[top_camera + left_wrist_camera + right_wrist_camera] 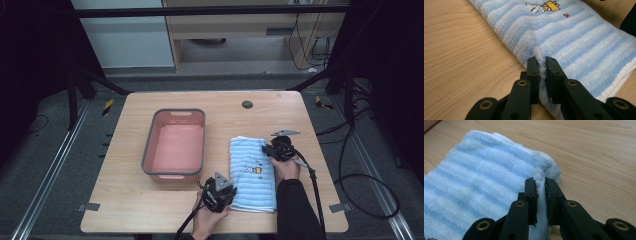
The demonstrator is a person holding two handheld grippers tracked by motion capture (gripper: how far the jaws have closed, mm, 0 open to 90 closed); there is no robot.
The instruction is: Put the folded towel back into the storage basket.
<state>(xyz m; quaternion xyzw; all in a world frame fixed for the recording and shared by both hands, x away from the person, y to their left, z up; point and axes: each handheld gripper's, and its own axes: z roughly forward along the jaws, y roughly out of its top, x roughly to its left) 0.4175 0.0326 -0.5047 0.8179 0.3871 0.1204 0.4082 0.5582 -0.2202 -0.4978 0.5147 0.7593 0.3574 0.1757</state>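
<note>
You had the towel point(252, 175) lying folded on the table point(150, 200), just to the right of the pink bin point(175, 142) and apart from it, with its small embroidered picture facing up. Your left gripper point(542, 65) was clamped on the towel's long edge near the corner closest to you, a ridge of terry pinched between the jaws. Your right gripper point(541, 185) was clamped the same way on the far right corner, with a tuft of cloth pushed up between its jaws.

The towel looked light, soft and limp, so it would probably sag and unfold between your two holds once lifted, rather than keep its shape. Terry has a rough pile that should not slip out of the pads, but a thin pinch could catch only the top layer and let the lower folds drop away. Taking all layers at each corner seemed the safer hold. With grips at two diagonal spots, the free corners would likely hang down and drag on the table if you lifted low.
</note>
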